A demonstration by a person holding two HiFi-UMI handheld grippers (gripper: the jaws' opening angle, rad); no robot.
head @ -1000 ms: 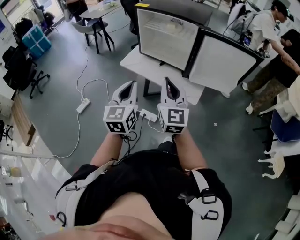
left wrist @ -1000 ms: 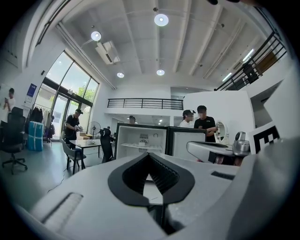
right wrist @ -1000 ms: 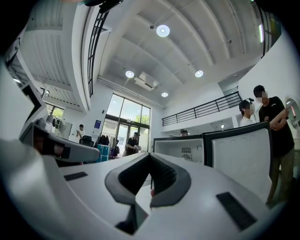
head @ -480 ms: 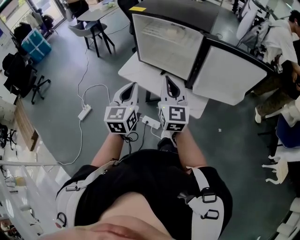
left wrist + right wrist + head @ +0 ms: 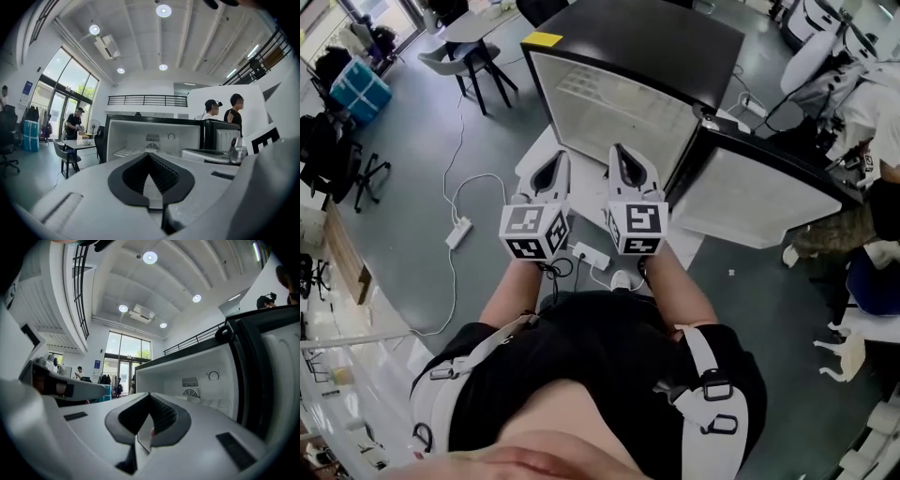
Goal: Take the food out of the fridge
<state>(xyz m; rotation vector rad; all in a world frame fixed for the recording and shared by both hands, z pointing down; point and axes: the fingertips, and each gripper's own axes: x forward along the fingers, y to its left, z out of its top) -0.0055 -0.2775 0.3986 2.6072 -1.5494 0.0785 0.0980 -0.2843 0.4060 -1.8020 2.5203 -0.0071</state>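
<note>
A small black fridge (image 5: 619,103) stands on a white table (image 5: 532,164) right in front of me, its door (image 5: 759,192) swung open to the right. Its white inside shows a wire shelf (image 5: 586,86) and a fan grille (image 5: 152,138); I cannot make out any food in it. My left gripper (image 5: 555,164) and right gripper (image 5: 623,155) are side by side, pointing level at the fridge opening (image 5: 197,376) and still short of it. Both are shut with nothing between the jaws, as the left gripper view (image 5: 149,155) and the right gripper view (image 5: 150,395) show.
A power strip (image 5: 457,232) with a white cable lies on the grey floor at left; another (image 5: 586,255) sits under my hands. A chair and desk (image 5: 473,52) stand at far left, near a blue bin (image 5: 361,89). People (image 5: 872,103) stand right of the door.
I have moved forward with both grippers towards the fridge, which now looms larger and closer. Both grippers stay shut and side by side.
</note>
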